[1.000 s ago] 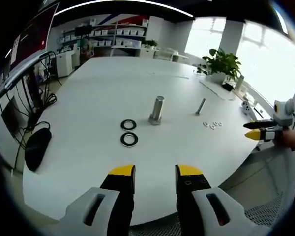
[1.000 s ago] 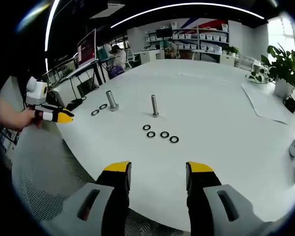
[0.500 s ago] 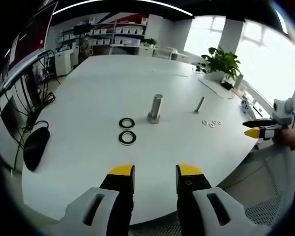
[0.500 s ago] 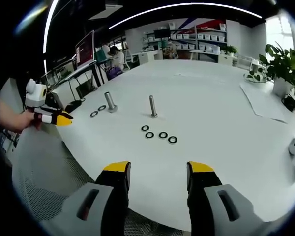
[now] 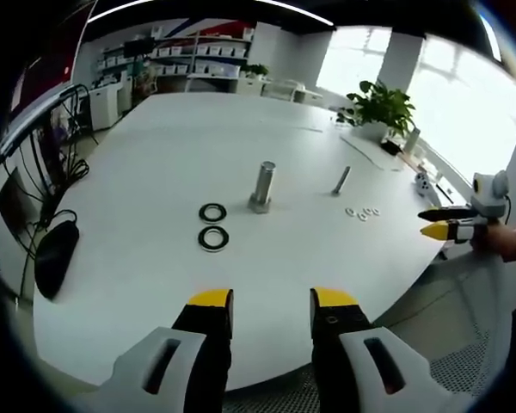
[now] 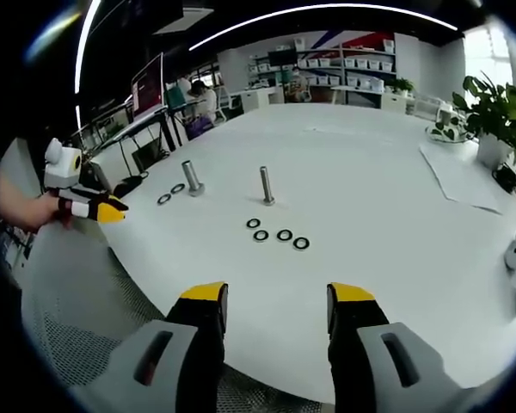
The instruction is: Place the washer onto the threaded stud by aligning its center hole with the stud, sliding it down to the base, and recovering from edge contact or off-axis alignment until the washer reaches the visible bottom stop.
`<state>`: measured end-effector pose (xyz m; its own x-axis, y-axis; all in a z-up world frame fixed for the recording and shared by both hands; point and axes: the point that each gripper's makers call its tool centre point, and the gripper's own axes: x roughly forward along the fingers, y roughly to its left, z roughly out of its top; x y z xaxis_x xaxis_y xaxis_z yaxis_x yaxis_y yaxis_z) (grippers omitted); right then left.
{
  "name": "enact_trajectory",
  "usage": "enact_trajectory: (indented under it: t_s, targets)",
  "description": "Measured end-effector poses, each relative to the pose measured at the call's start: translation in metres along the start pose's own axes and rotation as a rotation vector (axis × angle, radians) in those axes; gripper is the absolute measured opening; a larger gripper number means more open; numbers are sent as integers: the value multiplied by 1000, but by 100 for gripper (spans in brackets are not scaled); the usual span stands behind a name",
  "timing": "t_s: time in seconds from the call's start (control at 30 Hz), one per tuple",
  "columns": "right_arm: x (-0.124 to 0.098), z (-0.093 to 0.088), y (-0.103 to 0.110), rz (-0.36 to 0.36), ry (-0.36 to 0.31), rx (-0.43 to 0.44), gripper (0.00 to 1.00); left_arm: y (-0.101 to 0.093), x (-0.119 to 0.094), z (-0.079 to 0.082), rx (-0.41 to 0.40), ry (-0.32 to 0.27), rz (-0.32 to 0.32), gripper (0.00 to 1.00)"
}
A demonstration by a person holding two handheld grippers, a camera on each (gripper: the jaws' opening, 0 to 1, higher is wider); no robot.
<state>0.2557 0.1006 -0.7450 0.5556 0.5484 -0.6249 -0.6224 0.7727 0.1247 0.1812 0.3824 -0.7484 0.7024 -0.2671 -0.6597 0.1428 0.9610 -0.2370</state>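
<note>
Standing upright on table (image 6: pixel 396 172), threaded stud (image 6: pixel 265 185) (washers (image 6: pixel 276 234) flat nearby)

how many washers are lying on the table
6. Two large black ring washers beside the thick metal stud; four small dark washers near the thin stud.

Large washers (image 5: pixel 212 225): 2
Small washers (image 6: pixel 276 234): 4
Studs: 2 – one thick (image 5: pixel 261 187), one thin (image 5: pixel 340 180)
Potted plants (image 5: pixel 381 107): 1
Grippers: 2 – left (image 5: pixel 270 303), right (image 6: pixel 276 299)
</note>
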Motion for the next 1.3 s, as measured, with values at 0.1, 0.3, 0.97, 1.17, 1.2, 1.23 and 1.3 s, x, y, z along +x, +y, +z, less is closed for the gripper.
enact_trajectory:
  t_s: [0.1,0.3,0.97,1.17,1.2,1.23,1.3]
  targets:
    - [0,0,0,1,2,3,49,3,-2,3,24,-8,19,33]
    - [-1,0,0,3,-1,12,49,5,-2,2,-29,1,13,34]
    - [-1,0,-1,2,-4,25,49,36,23,26,22,122,39,34]
    - [-2,4,-1,4,-21,39,49,52,32,29,72,169,86,35]
    - [-2,4,-1,3,-23,39,49,53,33,30,70,175,91,35]
    - [-2,4,-1,3,-23,39,49,56,36,30,72,186,96,35]
    - [-2,4,-1,3,-22,38,49,58,39,30,77,207,96,35]
